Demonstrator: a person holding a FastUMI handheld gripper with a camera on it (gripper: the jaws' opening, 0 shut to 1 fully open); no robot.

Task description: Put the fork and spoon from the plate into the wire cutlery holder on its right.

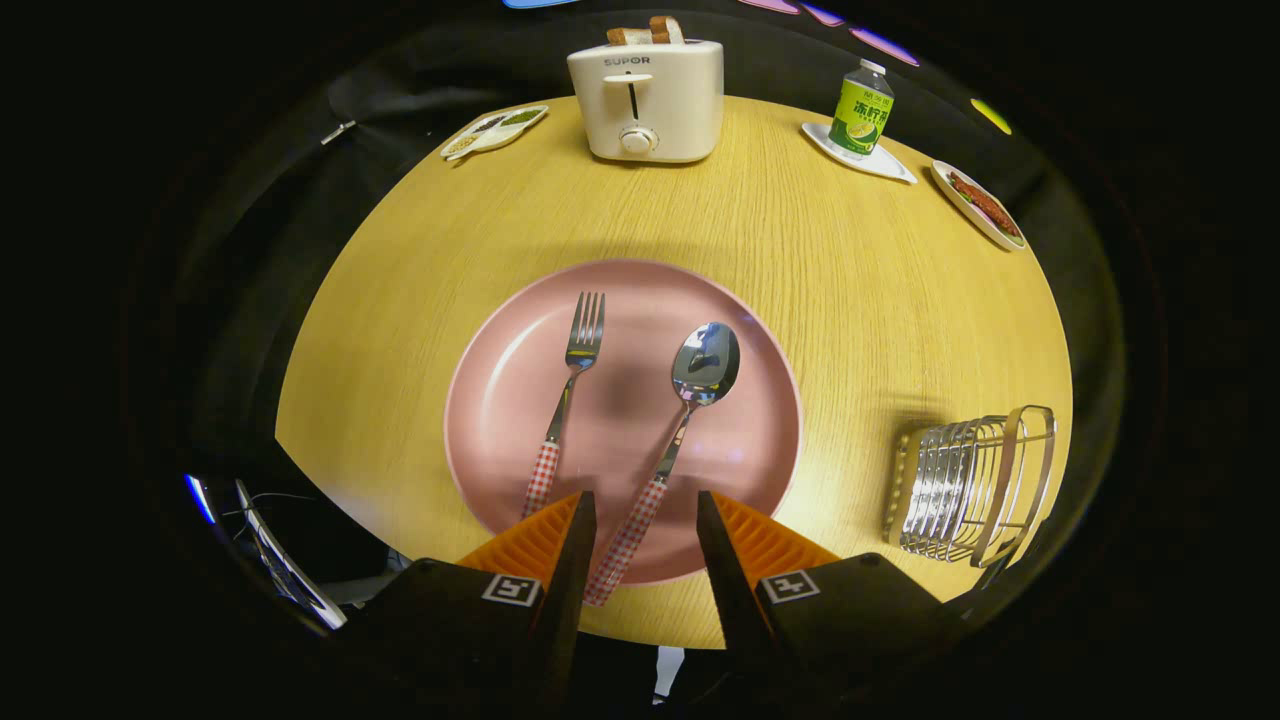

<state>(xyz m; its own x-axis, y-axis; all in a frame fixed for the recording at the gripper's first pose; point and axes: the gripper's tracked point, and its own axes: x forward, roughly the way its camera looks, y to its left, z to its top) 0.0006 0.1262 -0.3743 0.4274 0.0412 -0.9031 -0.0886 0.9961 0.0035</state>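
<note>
The spoon [672,450] lies on the pink plate [500,400] with its bowl pointing away from the gripper [640,505] and its checked handle running back toward it, leaning slightly to the left as it comes. The end of that handle sits in the gap between the two fingers, closer to the left one, and hangs a little over the near rim of the plate. Neither finger appears to touch it; the gripper stands open and holds nothing.

The fork [566,400] lies just to the left of the spoon, nearly parallel to it, tines away; its handle end is just ahead of the left finger's tip, outside the gap. So the spoon looks the likelier first pick, and because its long axis runs nearly along the fingers' own direction, a grasp would probably close across the handle.

The wire cutlery holder [975,485] stands on the wooden table [850,290] to the right of the plate, well apart from the fingers. At the table's far side stand a toaster [646,100], a bottle [862,108] and some small dishes.
</note>
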